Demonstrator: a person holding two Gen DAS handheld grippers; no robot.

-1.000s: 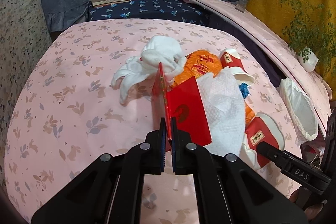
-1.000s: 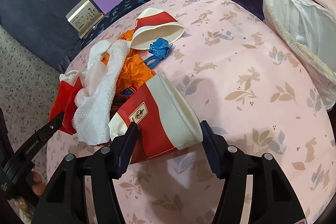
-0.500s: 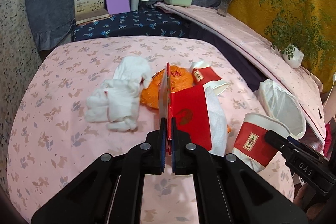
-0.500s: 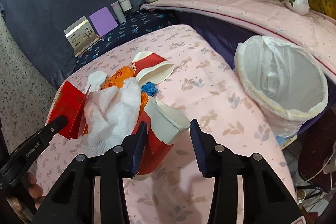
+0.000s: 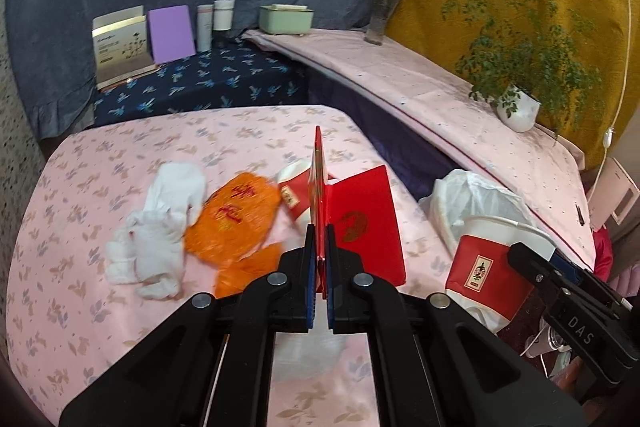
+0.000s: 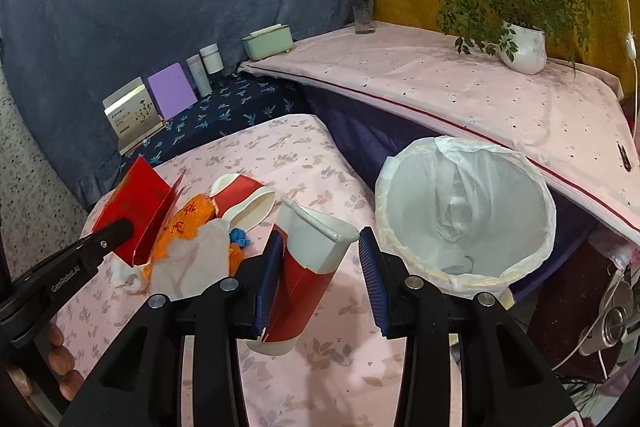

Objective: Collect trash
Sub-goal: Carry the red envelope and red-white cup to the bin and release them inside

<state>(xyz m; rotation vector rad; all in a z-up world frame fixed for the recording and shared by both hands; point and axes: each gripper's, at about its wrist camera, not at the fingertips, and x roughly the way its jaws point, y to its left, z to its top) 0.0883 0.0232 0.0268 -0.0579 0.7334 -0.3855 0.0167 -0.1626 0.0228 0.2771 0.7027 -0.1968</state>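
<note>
Here the left gripper (image 5: 318,259) pinches a folded red card (image 5: 362,223) between its closed jaws, the card standing on edge and opened like a book above the pink floral tablecloth (image 5: 80,307). In the right wrist view the same card (image 6: 138,211) hangs from the black tip of that gripper at the left, with a few fingertips (image 6: 60,359) of the person's hand showing below it.

The right gripper (image 6: 320,267) points forward and down, and its jaws have just been closing on a red and white paper cup (image 6: 308,267), which stands between them. The cup is squashed, its rim bent out of round; the left pad presses its side, while the right pad sits beside the rim and contact there is hard to tell. From the left wrist view this cup (image 5: 488,267) is held up off the cloth, in front of the white-lined trash bin (image 5: 472,195).

That bin (image 6: 532,255) stands off the table's edge, just right of the right gripper, its mouth open. On the cloth lie an orange plastic bag (image 5: 236,219), a crumpled white cloth (image 5: 160,227), a second paper cup (image 6: 244,195) on its side, a white tissue (image 6: 192,263) and a small blue scrap (image 6: 239,237).
</note>
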